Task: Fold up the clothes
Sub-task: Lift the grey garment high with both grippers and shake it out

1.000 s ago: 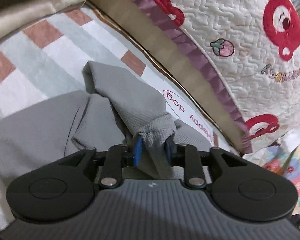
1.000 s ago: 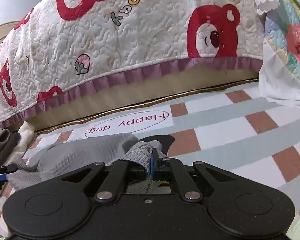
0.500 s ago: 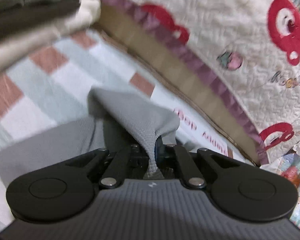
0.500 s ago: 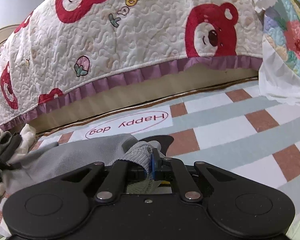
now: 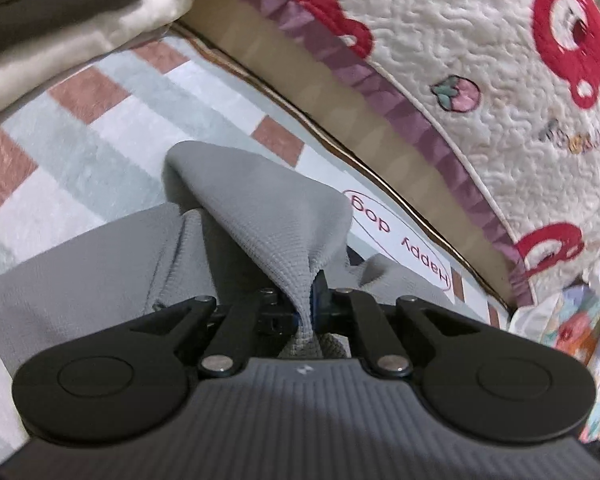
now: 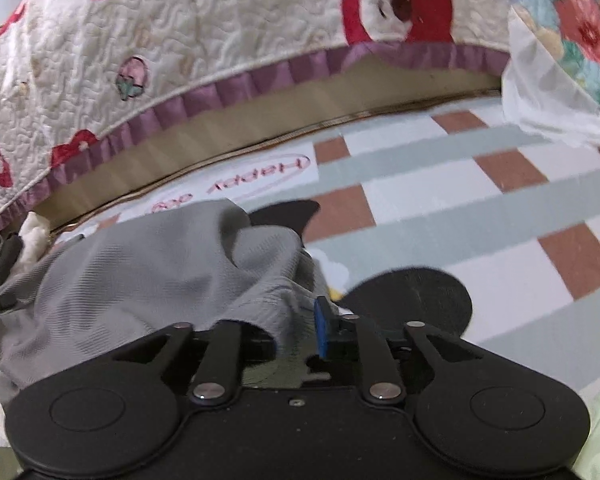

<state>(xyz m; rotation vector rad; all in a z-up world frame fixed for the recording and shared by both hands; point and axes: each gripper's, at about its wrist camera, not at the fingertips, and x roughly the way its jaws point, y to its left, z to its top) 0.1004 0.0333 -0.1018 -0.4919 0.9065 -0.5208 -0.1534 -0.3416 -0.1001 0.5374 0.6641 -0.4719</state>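
So the big change here is on the right side: the right gripper (image 6: 300, 330) was clamped tight on the ribbed hem of the grey garment (image 6: 148, 268) a second ago, and now its jaws are opening, with a clear gap beside the blue pad and the cloth slumping loose between them rather than being pinched. It has also dropped lower toward the checked mat (image 6: 480, 216), so that corner of the garment now rests on the mat instead of hanging up in the air. The left gripper (image 5: 310, 304) went the other way: a second ago its jaws stood apart around a bunched bit of fabric, and now it's squeezed down narrow on a thin pleat of the same grey garment (image 5: 260, 216), which tents up from the jaws like a little peak. The garment itself sits on the mat near the far edge, right by the "Happy dog" label (image 5: 400, 240) and just in front of the bear-print quilt (image 5: 480, 80) hanging over the bed. A stack of other clothes (image 5: 60, 20) is off at the mat's far left corner. My read: one fold has just been laid down and the right side is letting go, while the left hangs on for the next fold. I'd guess the garment is only partway folded, since it looks pretty rumpled.
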